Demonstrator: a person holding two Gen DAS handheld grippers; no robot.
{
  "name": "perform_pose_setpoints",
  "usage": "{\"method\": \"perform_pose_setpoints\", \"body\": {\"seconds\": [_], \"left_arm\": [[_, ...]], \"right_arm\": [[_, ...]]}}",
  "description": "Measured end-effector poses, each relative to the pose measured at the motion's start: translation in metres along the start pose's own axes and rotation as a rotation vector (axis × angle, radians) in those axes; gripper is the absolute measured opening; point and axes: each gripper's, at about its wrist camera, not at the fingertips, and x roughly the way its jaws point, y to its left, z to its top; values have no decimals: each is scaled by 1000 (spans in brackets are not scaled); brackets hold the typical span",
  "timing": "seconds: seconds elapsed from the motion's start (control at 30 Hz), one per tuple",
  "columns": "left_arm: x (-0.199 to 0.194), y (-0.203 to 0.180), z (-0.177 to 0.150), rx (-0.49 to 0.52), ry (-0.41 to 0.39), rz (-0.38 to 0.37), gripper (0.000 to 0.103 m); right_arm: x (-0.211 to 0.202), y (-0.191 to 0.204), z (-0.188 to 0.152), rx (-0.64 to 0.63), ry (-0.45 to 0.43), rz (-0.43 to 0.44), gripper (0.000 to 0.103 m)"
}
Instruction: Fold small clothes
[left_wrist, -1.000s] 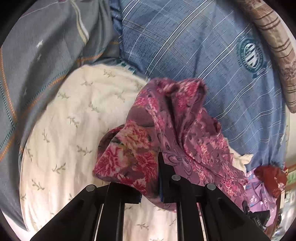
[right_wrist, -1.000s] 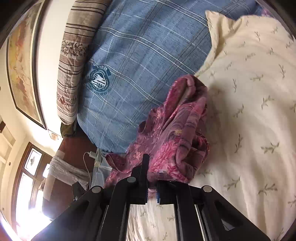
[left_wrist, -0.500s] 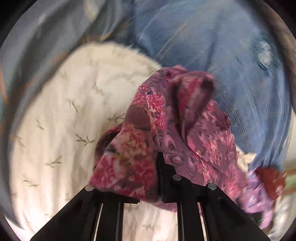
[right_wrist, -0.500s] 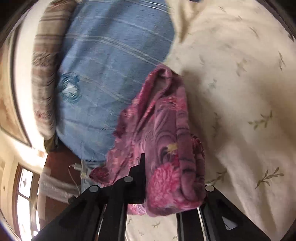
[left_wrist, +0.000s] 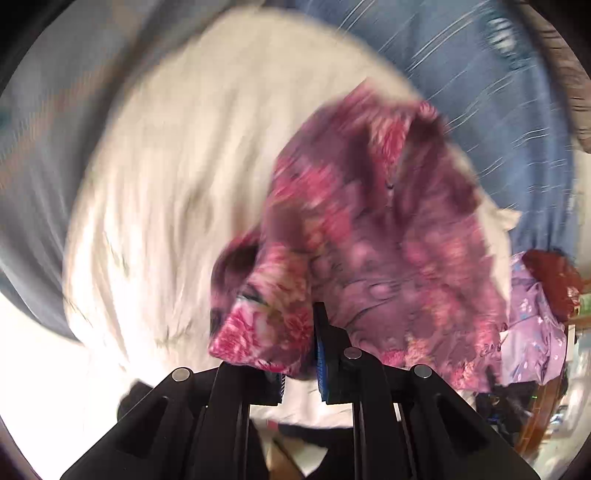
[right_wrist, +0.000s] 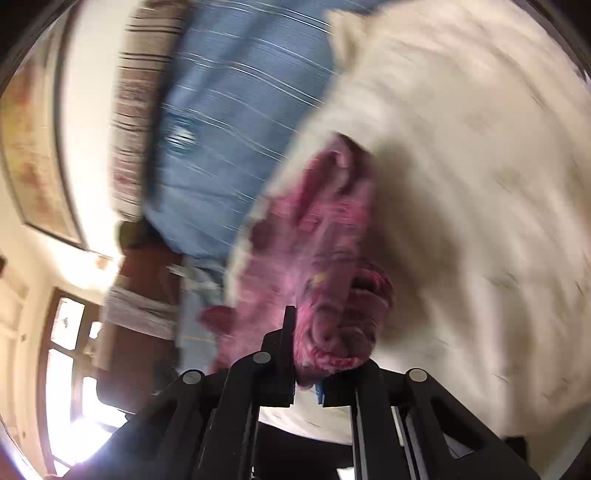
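One garment was in play: a pink-and-purple floral garment (left_wrist: 369, 236), bunched and hanging between my two tools. My left gripper (left_wrist: 299, 354) had its jaws clamped on one corner of the cloth, the red-flowered hem draped over the left finger and tucked against the blue pad of the right one. My right gripper (right_wrist: 308, 354) had its jaws pinching another rolled edge of the same piece (right_wrist: 325, 266), the fabric wadded up between the black fingers. The garment was lifted clear, held over one cream sheet (left_wrist: 177, 155) printed with small sprigs (both views were badly smeared, so the print barely read). Behind the cream sheet lay one blue checked pillow (right_wrist: 229, 133) with a round crest on it, and beside that one brown striped cushion (right_wrist: 136, 110). Off to the right in the left view sat one lilac cloth (left_wrist: 532, 332) and one dark red bundle (left_wrist: 550, 277), well apart from the cloth I held.
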Motion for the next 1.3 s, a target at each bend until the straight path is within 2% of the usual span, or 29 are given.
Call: {"method": "perform_pose_setpoints", "body": {"seconds": [0.07, 0.1, 0.2, 0.27, 0.3, 0.33, 0.37, 0.4, 0.43, 0.47, 0.53, 0.57, 0.67, 0.77, 0.8, 0.87, 0.9, 0.93, 1.0, 1.03, 1.07, 1.1, 1.13, 1.17, 1.23, 1.3], "left_arm": [[-2, 3, 5, -9, 6, -19, 14], [-10, 0, 7, 27, 3, -14, 13], [-47, -14, 3, 200, -60, 6, 13], [-74, -19, -1, 284, -111, -23, 15], [-90, -24, 1, 320, -163, -28, 23], [-98, -27, 2, 331, -196, -30, 37], [-105, -34, 10, 342, -243, -41, 46], [-106, -39, 9, 343, -265, -42, 60], [-100, -43, 21, 330, -273, -34, 63], [-93, -46, 24, 320, -260, -33, 63], [-63, -51, 31, 279, -184, -48, 62], [-44, -52, 39, 253, -133, -52, 62], [-2, -52, 50, 227, -57, -46, 60], [44, -63, 77, 213, -25, -42, 60], [52, -67, 86, 213, -25, -44, 56], [58, -78, 104, 223, -31, -34, 41], [61, -88, 123, 222, -39, -45, 29], [60, -93, 139, 200, -59, -64, 27], [51, -95, 175, 100, -141, -100, 27], [47, -92, 186, 57, -163, -109, 28], [43, -87, 198, 3, -173, -135, 28], [43, -83, 207, -33, -162, -178, 28], [42, -80, 209, -37, -157, -212, 29], [41, -79, 208, -22, -164, -214, 31], [40, -75, 198, 22, -194, -178, 47], [47, -68, 186, 42, -180, -167, 54]], "right_arm": [[6, -25, -9, 47, 31, -70, 14], [2, -29, -13, 63, 28, -57, 14], [-28, -14, -11, 13, -31, -67, 21], [-59, 0, -7, -48, -130, -128, 26], [-71, 6, -5, -72, -171, -137, 26], [-82, 14, -1, -96, -211, -132, 26], [-86, 20, 5, -106, -225, -109, 27], [-85, 25, 9, -112, -222, -79, 31], [-79, 31, 14, -116, -203, -35, 34], [-71, 34, 17, -114, -186, -16, 40], [-39, 40, 22, -89, -103, 37, 41], [-24, 43, 22, -80, -71, 41, 41], [8, 40, 23, -64, -3, 10, 41], [33, 32, 30, -20, 46, 6, 41], [38, 31, 33, -11, 50, -1, 41], [41, 33, 47, -9, 48, 2, 41], [44, 38, 57, -16, 40, 4, 41], [45, 43, 69, -22, 23, 14, 41], [47, 59, 101, -42, -67, 82, 41], [44, 66, 116, -59, -123, 76, 41], [43, 70, 132, -65, -184, 35, 41], [41, 71, 138, -59, -203, 16, 41], [39, 69, 140, -51, -209, 15, 41], [37, 67, 138, -48, -203, 32, 41], [29, 61, 121, -73, -180, 29, 42], [24, 50, 103, -93, -168, -12, 47]]}}
